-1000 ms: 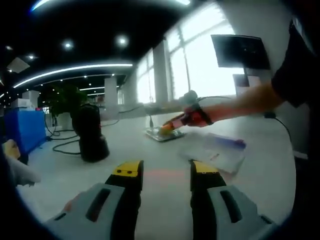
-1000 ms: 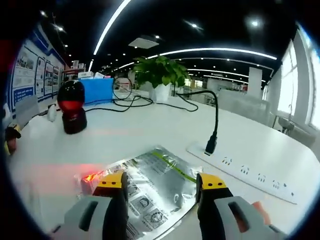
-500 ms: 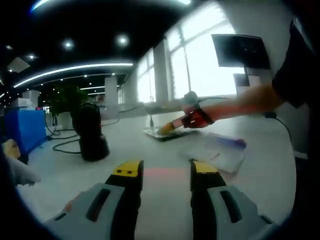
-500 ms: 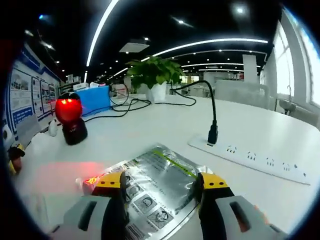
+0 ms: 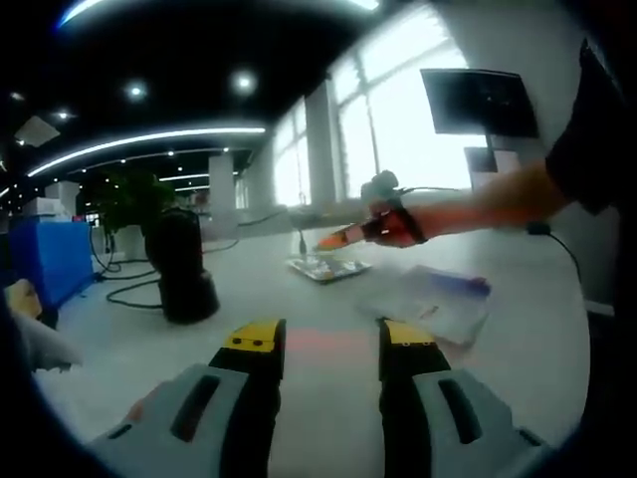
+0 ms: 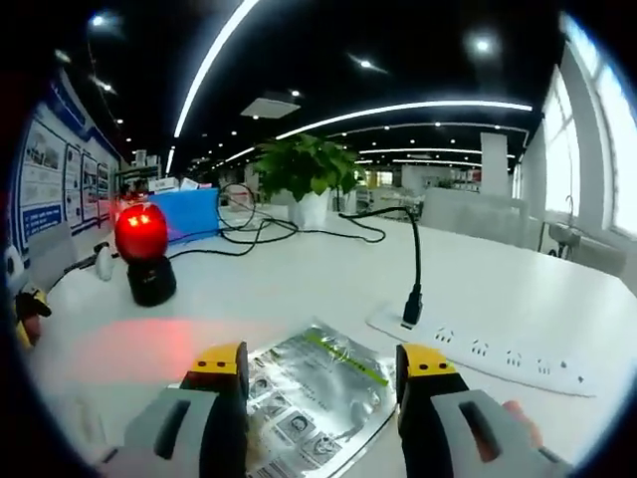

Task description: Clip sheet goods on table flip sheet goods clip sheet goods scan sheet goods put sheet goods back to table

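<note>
Right gripper view: the silver foil pouch (image 6: 318,390) lies flat on the white table (image 6: 299,289), just beyond the right gripper (image 6: 325,360) and between its two yellow-tipped jaws, which stand spread apart with nothing pinched. The pouch's long axis runs from the near left, under the left jaw, toward the far right, where one corner points at the white power strip (image 6: 488,354). A green stripe runs along its far edge and small printed pictures show on its face. A black cable (image 6: 413,259) is plugged into the strip and arcs up and away. The barcode scanner (image 6: 145,251) stands at the left with its head glowing red, throwing a red patch on the table in front of it. A potted plant (image 6: 304,174) and a blue box (image 6: 194,211) sit farther back.

Against half a second ago, the jaws have lifted off the pouch: before, they lay over its edges, and now it rests clear on the table ahead of them.

In the left gripper view, the left gripper (image 5: 326,344) hovers over bare table, jaws spread and empty, unchanged. The person's hand (image 5: 393,224) holds the right gripper above the pouch (image 5: 326,267), higher than before. A second flat packet (image 5: 438,302) lies nearer, to the right.
</note>
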{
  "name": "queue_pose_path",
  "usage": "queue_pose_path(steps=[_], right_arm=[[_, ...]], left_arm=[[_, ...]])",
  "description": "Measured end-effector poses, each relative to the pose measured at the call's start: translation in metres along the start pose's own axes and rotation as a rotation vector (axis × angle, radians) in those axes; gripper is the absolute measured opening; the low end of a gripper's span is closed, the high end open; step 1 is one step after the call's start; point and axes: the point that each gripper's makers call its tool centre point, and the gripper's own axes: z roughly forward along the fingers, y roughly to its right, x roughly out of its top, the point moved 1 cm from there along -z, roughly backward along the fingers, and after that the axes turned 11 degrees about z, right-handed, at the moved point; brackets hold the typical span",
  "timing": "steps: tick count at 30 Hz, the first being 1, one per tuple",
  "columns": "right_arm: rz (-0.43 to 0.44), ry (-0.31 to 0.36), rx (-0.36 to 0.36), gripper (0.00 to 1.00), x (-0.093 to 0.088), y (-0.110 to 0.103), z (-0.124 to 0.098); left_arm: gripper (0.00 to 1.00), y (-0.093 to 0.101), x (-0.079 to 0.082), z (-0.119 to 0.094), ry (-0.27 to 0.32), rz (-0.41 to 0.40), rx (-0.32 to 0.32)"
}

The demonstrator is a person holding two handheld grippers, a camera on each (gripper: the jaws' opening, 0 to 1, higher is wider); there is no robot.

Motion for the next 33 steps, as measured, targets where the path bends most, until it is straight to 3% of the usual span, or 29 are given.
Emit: queue_pose_path(steps=[13,18,21,27,33], right_arm=[[0.041,0.086,-0.024,0.48,0.032,-0.017,-0.043],[0.012,0.085,-0.034,0.44,0.035,-0.033,-0.061],[-0.031,0.126,-0.053,0.42,0.041,-0.042,-0.073],[-0.023,0.16,-0.026,0.42,0.04,-0.064,-0.098],[-0.003,0.204,-0.032,0.41,0.042,-0.062,-0.127]], left_arm=[[0.3,0.0,0.002,-0.002,0.018,-0.006,0.002],[0.3,-0.001,0.001,-0.002,0.014,-0.006,0.009],[0.3,0.002,0.002,-0.002,0.013,0.0,0.0],[0.31,0.0,0.002,-0.003,0.008,0.003,0.007],[0.31,-0.001,0.001,-0.003,-0.002,0.016,0.018]])
